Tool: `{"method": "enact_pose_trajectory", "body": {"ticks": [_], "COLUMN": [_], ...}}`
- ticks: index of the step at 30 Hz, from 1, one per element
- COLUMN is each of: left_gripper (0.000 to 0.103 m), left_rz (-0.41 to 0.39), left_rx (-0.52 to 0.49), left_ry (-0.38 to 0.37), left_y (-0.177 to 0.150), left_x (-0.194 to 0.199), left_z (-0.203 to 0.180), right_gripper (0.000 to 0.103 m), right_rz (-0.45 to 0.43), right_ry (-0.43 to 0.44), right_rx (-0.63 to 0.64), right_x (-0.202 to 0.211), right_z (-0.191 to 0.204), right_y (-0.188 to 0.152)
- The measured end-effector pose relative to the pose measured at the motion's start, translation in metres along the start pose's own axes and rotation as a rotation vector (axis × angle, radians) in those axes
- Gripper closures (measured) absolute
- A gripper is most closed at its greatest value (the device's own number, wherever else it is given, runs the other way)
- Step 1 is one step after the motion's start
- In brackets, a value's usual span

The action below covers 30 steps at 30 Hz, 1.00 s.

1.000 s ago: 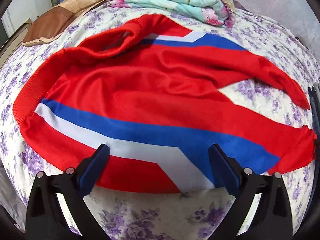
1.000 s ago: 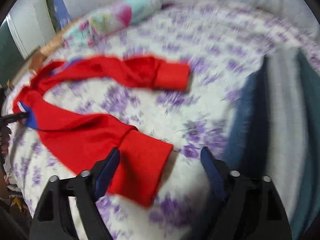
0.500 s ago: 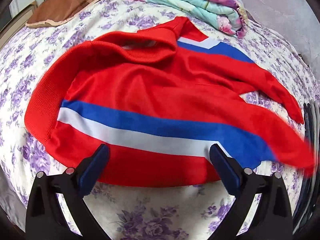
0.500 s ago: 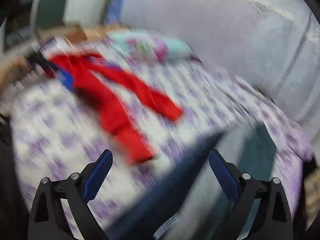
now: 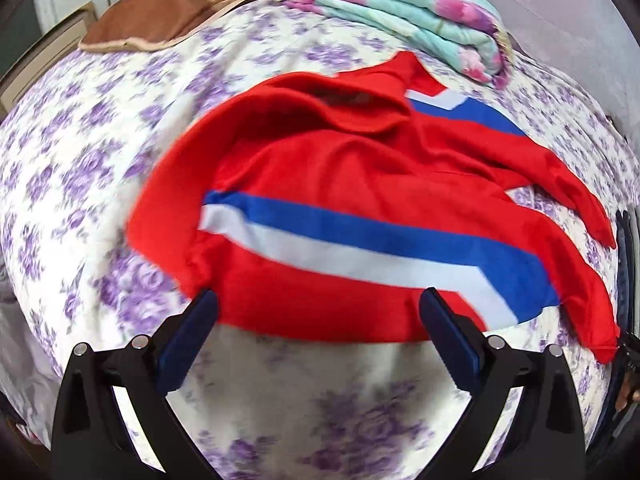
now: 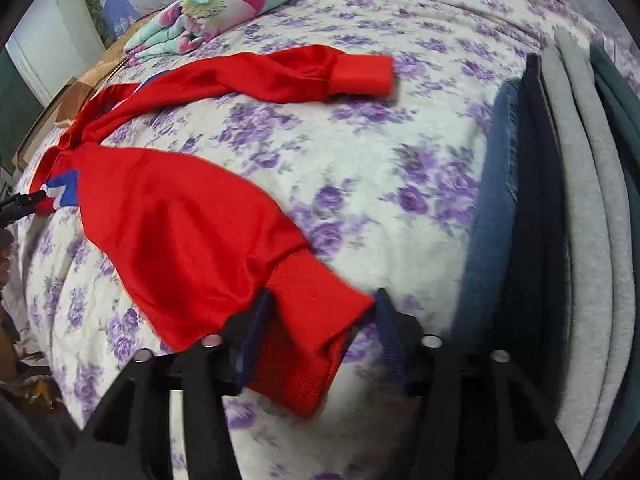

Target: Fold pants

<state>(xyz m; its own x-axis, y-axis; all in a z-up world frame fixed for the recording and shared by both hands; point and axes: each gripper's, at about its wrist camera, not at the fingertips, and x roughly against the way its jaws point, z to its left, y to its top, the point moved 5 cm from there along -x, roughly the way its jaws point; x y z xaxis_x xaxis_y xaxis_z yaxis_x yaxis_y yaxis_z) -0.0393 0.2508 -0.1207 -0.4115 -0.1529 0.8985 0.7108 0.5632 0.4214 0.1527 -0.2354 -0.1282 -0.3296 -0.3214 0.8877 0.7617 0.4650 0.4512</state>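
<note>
Red pants [image 5: 344,176] with a blue and white stripe lie spread on the floral bed [image 5: 80,152]. In the left wrist view my left gripper [image 5: 318,320] is open, its fingertips at the near edge of the waist part. In the right wrist view the two legs [image 6: 180,216] stretch toward me, the far leg's ribbed cuff [image 6: 360,74] lying flat. My right gripper [image 6: 320,320] is open with its fingers on both sides of the near leg's ribbed cuff [image 6: 316,320], not closed on it.
A folded floral quilt [image 5: 400,16] and a brown pillow [image 5: 160,16] lie at the head of the bed. A row of folded garments [image 6: 560,200] in blue, dark and grey lies along the right side of the bed. The bed edge is near both grippers.
My right gripper swung away and came back down onto the near leg cuff, which now lies between its fingers. The left view shifted left along the waist edge.
</note>
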Motion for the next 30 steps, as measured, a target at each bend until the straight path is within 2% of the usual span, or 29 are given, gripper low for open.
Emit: {"method": "enact_pose_trajectory", "body": {"ticks": [1,2,5,7,8,10,11,12,13,15,17,18,20,22,24,26,28,30], "left_gripper": [0.005,0.005,0.005,0.006,0.006,0.006,0.006,0.005,0.005,0.005,0.005,0.005,0.005,0.005,0.004,0.004,0.005,0.005], "left_rz": [0.009,0.015,0.023,0.006,0.001,0.005,0.005,0.007,-0.002,-0.043,-0.08,-0.093,-0.083,-0.032,0.011,0.02,0.011,-0.058], "left_rx": [0.013,0.018,0.008,-0.011,-0.014,-0.005,-0.007,-0.017,-0.027,-0.032,-0.023,-0.022,-0.039,-0.044,-0.042,0.015,0.05,0.022], "left_ry": [-0.005,-0.006,0.043,0.11,0.116,0.108,0.126,0.153,0.195,0.22,0.181,0.155,0.15,0.18,0.25,0.218,0.197,0.14], "left_y": [-0.001,-0.001,0.002,0.007,0.008,0.01,0.011,0.011,0.011,0.014,0.017,0.018,0.02,0.021,0.022,0.023,0.028,0.038], "left_x": [-0.003,-0.005,-0.014,-0.014,-0.013,-0.011,-0.01,-0.008,-0.004,0.009,0.02,0.023,0.016,-0.007,-0.029,-0.028,-0.014,0.008], "left_z": [0.005,0.007,0.009,0.012,0.014,0.016,0.018,0.02,0.023,0.026,0.025,0.022,0.017,0.017,0.026,0.033,0.036,0.029], "right_gripper": [0.086,0.09,0.091,0.09,0.087,0.079,0.069,0.062,0.053,0.051,0.032,0.029,0.029,0.03,0.024,0.024,0.024,0.022], "right_rz": [-0.01,-0.028,-0.151,-0.217,-0.205,-0.076,-0.027,-0.022,-0.039,-0.109,-0.163,-0.174,-0.151,-0.085,-0.036,-0.031,-0.091,-0.176], "right_ry": [0.009,0.005,-0.113,-0.247,-0.275,-0.346,-0.409,-0.472,-0.477,-0.397,-0.332,-0.305,-0.287,-0.276,-0.327,-0.323,-0.283,-0.261], "right_rx": [0.001,0.028,0.044,0.039,0.053,0.115,0.147,0.152,0.131,0.088,0.091,0.094,0.07,0.058,0.108,0.096,0.093,0.106], "right_x": [0.003,0.01,0.048,0.07,0.069,0.048,0.038,0.035,0.036,0.049,0.055,0.053,0.038,0.017,0.002,0.012,0.034,0.055], "right_z": [0.002,0.005,-0.008,-0.029,-0.033,-0.033,-0.035,-0.038,-0.039,-0.032,-0.018,-0.01,-0.008,-0.007,-0.008,-0.006,-0.002,0.006], "right_y": [0.001,0.003,0.018,0.028,0.027,0.015,0.008,0.003,0.001,0.001,0.004,0.005,0.011,0.009,0.003,0.002,0.008,0.02]}}
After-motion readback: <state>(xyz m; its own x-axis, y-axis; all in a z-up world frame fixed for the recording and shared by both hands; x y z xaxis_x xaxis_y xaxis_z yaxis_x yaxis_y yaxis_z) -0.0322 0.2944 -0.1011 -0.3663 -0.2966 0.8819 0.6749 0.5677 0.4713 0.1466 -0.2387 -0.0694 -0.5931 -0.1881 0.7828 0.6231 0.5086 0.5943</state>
